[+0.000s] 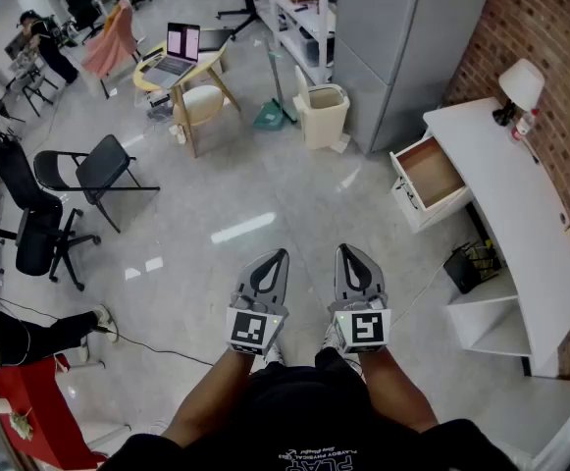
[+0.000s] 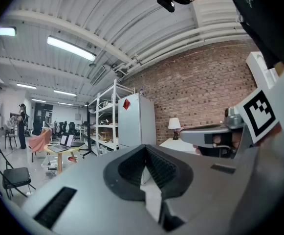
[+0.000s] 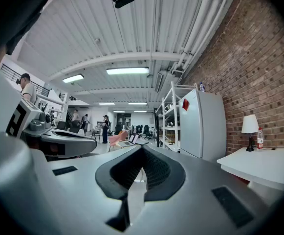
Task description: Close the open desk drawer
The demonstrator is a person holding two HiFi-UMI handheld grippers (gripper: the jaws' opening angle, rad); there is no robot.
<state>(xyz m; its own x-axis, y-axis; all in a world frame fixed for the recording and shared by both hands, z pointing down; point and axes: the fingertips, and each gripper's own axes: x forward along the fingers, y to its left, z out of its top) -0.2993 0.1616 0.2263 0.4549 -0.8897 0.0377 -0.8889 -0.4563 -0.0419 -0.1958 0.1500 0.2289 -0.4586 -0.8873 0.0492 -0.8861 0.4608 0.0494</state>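
Drawer (image 1: pixel 432 173) juts open from the side of the desk (image 1: pixel 520 199). Closed and empty, the left hand-held gripper (image 1: pixel 279 255) and right hand-held gripper (image 1: pixel 347 250) point level, well short of the desk, probably carried shut so blunt tips can push the front in.

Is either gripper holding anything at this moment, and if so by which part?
Nothing is held. The left gripper and right gripper are both shut and empty, away from the open drawer.
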